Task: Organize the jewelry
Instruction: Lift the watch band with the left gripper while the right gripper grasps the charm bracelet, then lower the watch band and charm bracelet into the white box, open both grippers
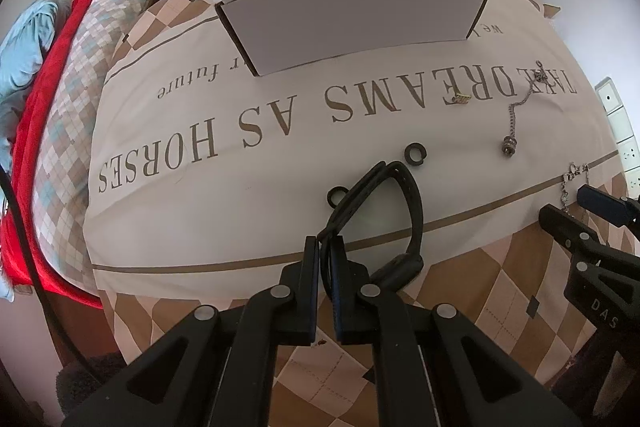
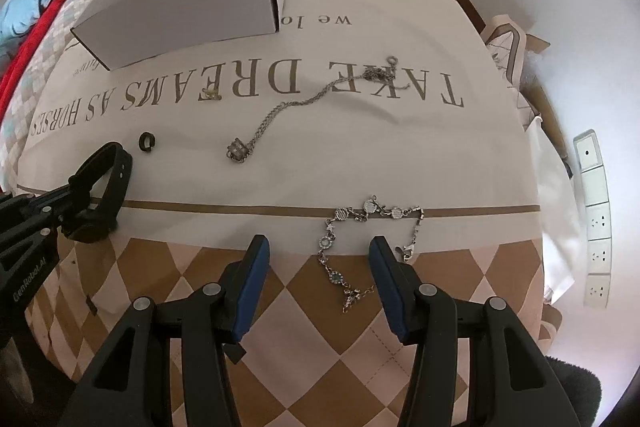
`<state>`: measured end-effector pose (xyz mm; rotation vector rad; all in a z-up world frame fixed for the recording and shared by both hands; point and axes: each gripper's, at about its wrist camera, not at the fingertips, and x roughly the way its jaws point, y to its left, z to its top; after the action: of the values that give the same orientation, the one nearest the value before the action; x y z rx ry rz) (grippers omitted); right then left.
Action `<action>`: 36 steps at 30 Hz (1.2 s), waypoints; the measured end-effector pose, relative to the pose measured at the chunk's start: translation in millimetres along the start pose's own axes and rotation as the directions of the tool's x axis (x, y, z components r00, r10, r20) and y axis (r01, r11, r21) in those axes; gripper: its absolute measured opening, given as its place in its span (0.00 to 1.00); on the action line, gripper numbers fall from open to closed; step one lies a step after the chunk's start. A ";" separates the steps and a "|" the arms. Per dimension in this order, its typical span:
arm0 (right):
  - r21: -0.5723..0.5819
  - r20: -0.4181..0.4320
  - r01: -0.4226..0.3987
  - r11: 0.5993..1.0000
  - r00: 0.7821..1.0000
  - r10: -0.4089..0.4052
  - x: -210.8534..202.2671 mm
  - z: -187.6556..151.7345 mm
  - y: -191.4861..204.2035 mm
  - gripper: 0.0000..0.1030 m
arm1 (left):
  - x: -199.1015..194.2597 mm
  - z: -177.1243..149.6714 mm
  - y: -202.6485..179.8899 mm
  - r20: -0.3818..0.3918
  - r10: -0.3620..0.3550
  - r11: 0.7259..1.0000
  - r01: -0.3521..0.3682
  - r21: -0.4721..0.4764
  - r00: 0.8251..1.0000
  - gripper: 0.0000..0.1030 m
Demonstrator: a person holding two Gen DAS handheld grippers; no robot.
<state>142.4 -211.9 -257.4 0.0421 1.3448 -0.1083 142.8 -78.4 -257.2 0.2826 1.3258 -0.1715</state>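
One white box [image 1: 352, 19], open-topped, shows only bare cardboard inside. My left gripper [image 1: 328, 255] pinches a black strap band [image 1: 400, 195], its loop pointing toward the box. My right gripper [image 2: 316, 267] gapes over a charm bracelet [image 2: 360, 227], fully visible only in right view.

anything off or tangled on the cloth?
Nothing damaged. The pendant necklace has its chain bunched in a small knot at the far end. The charm bracelet lies kinked across the cloth's stripe. The box stands upright.
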 end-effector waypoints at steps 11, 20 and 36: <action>-0.010 0.035 -0.042 0.999 0.999 0.042 -4.6 -2.2 2.4 0.06 | -1.2 -0.4 1.2 0.005 -0.001 1.000 0.001 -0.004 1.000 0.02; 0.051 0.161 -0.106 0.993 0.982 0.097 -40.1 1.8 -13.9 0.06 | -27.1 3.4 7.5 0.061 -0.024 0.999 0.026 -0.034 0.998 0.02; 0.001 0.374 -0.176 0.984 0.913 0.163 -140.3 70.3 -5.9 0.06 | -117.4 61.7 45.3 0.256 -0.053 0.989 0.085 -0.117 0.965 0.02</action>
<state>179.1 -216.7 -104.8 0.1605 0.9530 0.0085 185.1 -58.1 -125.2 0.1019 1.0886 -0.1746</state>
